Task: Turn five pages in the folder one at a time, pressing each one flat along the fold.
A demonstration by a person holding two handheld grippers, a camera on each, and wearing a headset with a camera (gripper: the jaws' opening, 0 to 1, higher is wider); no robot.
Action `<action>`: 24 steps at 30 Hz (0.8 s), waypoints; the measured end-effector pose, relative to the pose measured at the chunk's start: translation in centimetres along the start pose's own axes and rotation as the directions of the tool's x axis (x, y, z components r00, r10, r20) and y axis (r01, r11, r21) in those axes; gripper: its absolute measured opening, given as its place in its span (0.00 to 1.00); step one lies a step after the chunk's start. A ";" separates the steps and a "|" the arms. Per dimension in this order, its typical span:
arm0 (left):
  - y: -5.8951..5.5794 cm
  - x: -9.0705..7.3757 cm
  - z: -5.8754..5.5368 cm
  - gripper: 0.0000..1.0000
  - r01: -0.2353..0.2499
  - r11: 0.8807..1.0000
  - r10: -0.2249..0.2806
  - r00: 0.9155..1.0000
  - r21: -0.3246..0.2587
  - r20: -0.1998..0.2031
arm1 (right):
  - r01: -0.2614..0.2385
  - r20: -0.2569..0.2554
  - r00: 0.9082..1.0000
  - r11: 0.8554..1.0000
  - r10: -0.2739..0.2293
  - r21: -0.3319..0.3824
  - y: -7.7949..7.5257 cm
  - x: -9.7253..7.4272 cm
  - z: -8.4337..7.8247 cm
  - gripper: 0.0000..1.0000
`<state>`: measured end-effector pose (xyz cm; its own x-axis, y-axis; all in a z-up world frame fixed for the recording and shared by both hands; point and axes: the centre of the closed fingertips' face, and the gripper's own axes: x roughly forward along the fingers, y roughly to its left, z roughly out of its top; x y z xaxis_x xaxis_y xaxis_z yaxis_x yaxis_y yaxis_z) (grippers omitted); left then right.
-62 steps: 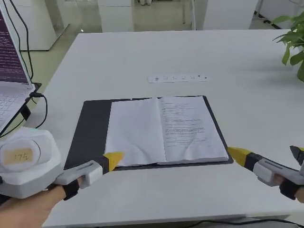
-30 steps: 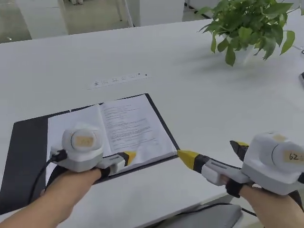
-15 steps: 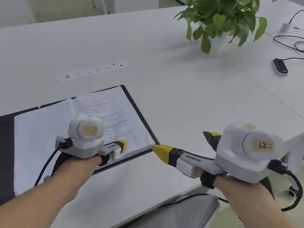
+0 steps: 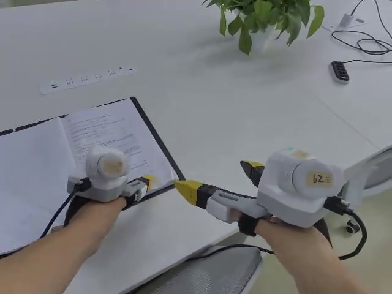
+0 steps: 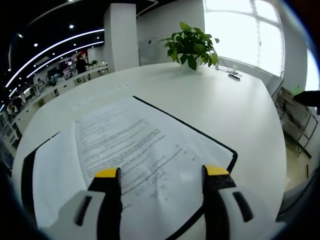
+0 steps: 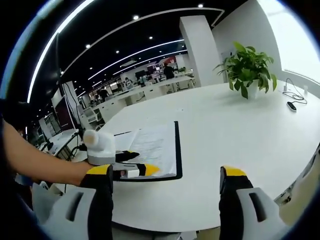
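Note:
The black folder (image 4: 158, 143) lies open on the white table, a blank sheet on its left half and a printed page (image 4: 110, 136) on its right. My left gripper (image 4: 146, 182) is open and low over the printed page's near right corner; in the left gripper view its yellow-tipped jaws (image 5: 161, 172) straddle the printed page (image 5: 135, 145), with nothing held. My right gripper (image 4: 218, 177) is open just right of the folder's near corner, over bare table. In the right gripper view (image 6: 166, 171) it points at the folder (image 6: 155, 145) and the left gripper (image 6: 102, 149).
A white power strip (image 4: 86, 78) lies beyond the folder. A potted plant (image 4: 269, 18) stands at the far right, with a black device and cables (image 4: 340, 70) beside it. The table's near edge runs under my hands, a grey chair seat (image 4: 208, 269) below.
The head view has swung right. My left gripper moved from the blank sheet's near edge to the printed page's near right corner. The right gripper stays open off the folder's right side.

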<state>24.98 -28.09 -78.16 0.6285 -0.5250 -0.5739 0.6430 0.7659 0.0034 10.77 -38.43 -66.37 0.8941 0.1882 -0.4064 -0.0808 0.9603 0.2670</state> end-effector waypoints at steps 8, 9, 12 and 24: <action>0.2 0.0 -0.1 0.63 -0.004 1.000 0.005 0.998 -0.020 0.067 | 0.002 -0.022 1.000 1.000 -0.002 0.016 -0.4 0.4 -0.7 0.86; 0.2 -0.1 -0.1 0.63 -0.004 1.000 0.006 0.997 -0.020 0.072 | 0.002 -0.023 1.000 1.000 -0.001 0.017 -0.4 0.4 -0.7 0.86; 0.3 -0.2 0.0 0.60 -0.010 1.000 0.012 0.996 -0.027 0.091 | 0.000 -0.031 1.000 1.000 0.001 0.018 -0.5 0.6 -0.9 0.86; 0.6 -0.6 -0.1 0.38 -0.021 0.999 0.026 0.990 -0.037 0.138 | -0.014 -0.056 0.998 1.000 0.015 0.018 -0.3 1.2 -1.4 0.85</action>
<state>24.94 -27.32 -77.92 0.6996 -0.5509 -0.4550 0.6128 0.7901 -0.0144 11.21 -38.17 -68.18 0.8669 0.2141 -0.4501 -0.0856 0.9535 0.2889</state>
